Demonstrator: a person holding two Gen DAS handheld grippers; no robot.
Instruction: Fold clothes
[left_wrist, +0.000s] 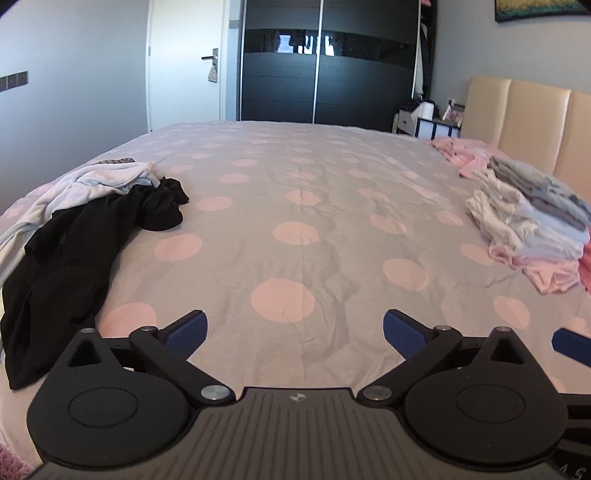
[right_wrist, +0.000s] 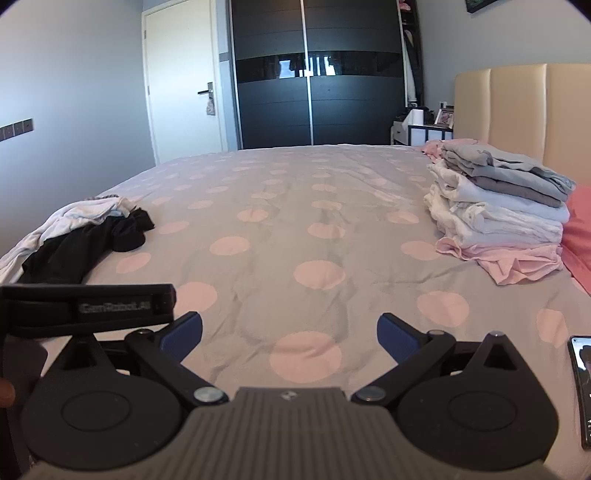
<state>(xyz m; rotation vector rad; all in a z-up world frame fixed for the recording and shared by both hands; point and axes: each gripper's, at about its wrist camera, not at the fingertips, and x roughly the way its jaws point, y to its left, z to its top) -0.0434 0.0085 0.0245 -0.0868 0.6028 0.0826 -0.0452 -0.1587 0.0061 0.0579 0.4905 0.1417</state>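
We see a soft matt cloth sheet (left_wrist: 295, 206), a little wrinkled. The wardrobe (left_wrist: 327, 62) at the far side has a glossy dark band. The headboard (right_wrist: 517, 110) on the right looks like smooth padded leather. Our grippers (left_wrist: 294, 332) are matt black plastic.

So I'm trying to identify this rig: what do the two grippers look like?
Both match. The left gripper and right gripper each have two blue finger pads on black linkage arms with silver pivot bolts, round black discs either side, and a ribbed grey centre plate bearing a small round emblem. The right wrist view shows the left unit's black side printed with pale lettering.
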